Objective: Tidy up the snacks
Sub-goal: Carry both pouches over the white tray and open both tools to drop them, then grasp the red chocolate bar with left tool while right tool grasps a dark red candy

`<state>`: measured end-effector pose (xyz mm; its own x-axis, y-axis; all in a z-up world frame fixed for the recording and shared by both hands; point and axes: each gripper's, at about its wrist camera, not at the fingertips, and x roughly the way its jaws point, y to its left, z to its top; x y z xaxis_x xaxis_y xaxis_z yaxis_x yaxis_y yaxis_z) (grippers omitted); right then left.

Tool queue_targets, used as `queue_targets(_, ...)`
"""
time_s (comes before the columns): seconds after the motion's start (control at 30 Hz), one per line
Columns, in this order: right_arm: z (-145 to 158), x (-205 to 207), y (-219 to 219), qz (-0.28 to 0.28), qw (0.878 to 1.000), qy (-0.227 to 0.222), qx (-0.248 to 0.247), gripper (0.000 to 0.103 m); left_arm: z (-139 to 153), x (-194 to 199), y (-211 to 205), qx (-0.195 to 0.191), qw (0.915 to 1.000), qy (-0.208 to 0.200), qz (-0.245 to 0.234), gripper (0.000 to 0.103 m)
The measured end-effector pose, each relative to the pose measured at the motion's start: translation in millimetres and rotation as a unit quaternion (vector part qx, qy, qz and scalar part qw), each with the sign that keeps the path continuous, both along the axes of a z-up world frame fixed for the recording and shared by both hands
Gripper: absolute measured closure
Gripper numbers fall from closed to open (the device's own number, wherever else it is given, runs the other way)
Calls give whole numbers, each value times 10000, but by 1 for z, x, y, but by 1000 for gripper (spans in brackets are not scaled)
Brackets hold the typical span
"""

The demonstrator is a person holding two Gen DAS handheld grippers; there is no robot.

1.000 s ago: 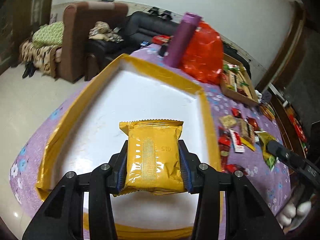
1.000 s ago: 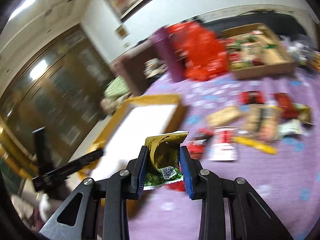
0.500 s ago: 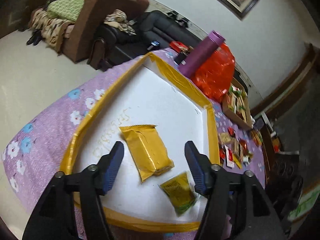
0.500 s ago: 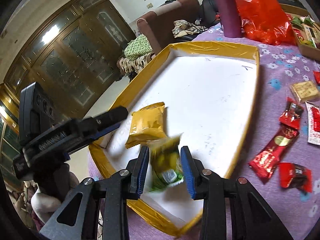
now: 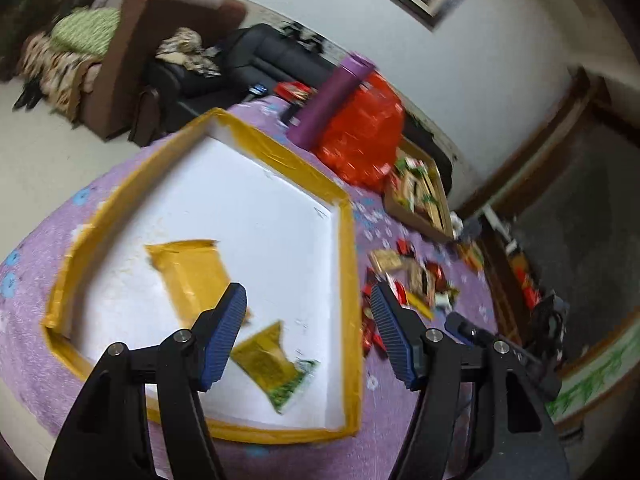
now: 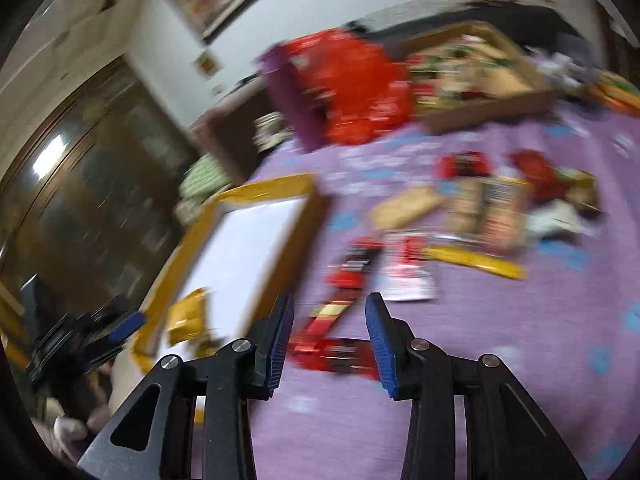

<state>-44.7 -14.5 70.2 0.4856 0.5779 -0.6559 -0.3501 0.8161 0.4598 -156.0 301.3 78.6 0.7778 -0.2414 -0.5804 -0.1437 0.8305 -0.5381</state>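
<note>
A white tray with a yellow taped rim (image 5: 347,264) lies on the purple cloth. In it lie a yellow snack packet (image 5: 192,276) and a green-and-gold packet (image 5: 276,364). My left gripper (image 5: 308,336) is open and empty above the tray's near right part. My right gripper (image 6: 328,344) is open and empty above red packets (image 6: 340,354) on the cloth, right of the tray (image 6: 248,196). Several loose snacks (image 6: 480,216) lie scattered further right; they also show in the left wrist view (image 5: 412,280).
A purple bottle (image 5: 332,100) and a red bag (image 5: 364,136) stand behind the tray. A cardboard box of snacks (image 5: 420,196) sits at the back right. A sofa and armchair (image 5: 160,60) stand beyond the table. The right wrist view is motion-blurred.
Both grippers let go of their packets into the tray and opened. The left pulled back and up. The right swung right, from over the tray to over the red packets.
</note>
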Motion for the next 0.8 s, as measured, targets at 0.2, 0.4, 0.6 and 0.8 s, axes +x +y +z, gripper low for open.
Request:
queue_targets(0.2,-28,6,-25,62,9990,316,-308,63,1,12,-49,463,9974,226,-507,39)
queue_targets(0.4,-38,3,29,1055,9907,41,-853,55,3,13,-76,814,9934,371,-718,39)
queue_targets(0.6,-43,-8,71,1631,9748,-511,-1435,44,5,14,-88,1014,9903,447,-833,39)
queue_targets(0.8,-48,-16,72,1691,9698,-686,-1615,65,4,29,-112,1296,9834,521,-1160,39)
